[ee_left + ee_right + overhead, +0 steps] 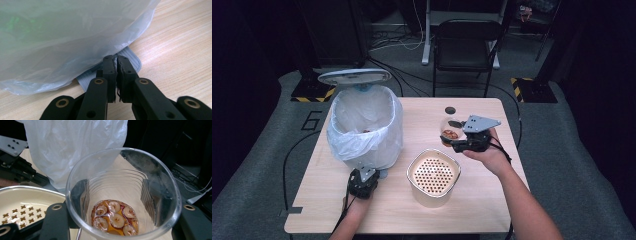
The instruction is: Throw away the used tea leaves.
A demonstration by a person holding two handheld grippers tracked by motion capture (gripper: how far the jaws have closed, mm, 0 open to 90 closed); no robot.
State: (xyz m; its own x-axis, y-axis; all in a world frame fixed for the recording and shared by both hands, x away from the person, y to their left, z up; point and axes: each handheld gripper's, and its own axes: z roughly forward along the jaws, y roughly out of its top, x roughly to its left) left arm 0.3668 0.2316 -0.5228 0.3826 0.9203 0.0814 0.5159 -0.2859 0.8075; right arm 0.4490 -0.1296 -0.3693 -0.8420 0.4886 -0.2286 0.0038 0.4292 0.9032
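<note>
Left gripper [116,75] pressed closed on bin pedal [130,58], lid up | right gripper [460,142] clamps cup [122,195] | fruit slices [113,216] not yet dumped.

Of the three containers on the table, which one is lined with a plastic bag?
The bin at the table's left, lid raised. The perforated pot and the clear cup in the right hand-held gripper have no liner.

The bin bag [362,127] is translucent white; the pedal [130,58] is grey and ribbed. A cream container [433,177] has a cross-patterned perforated insert. The clear ridged cup [122,195] holds red-and-amber slices, possibly fruit. The table [492,200] is pale woodgrain.
</note>
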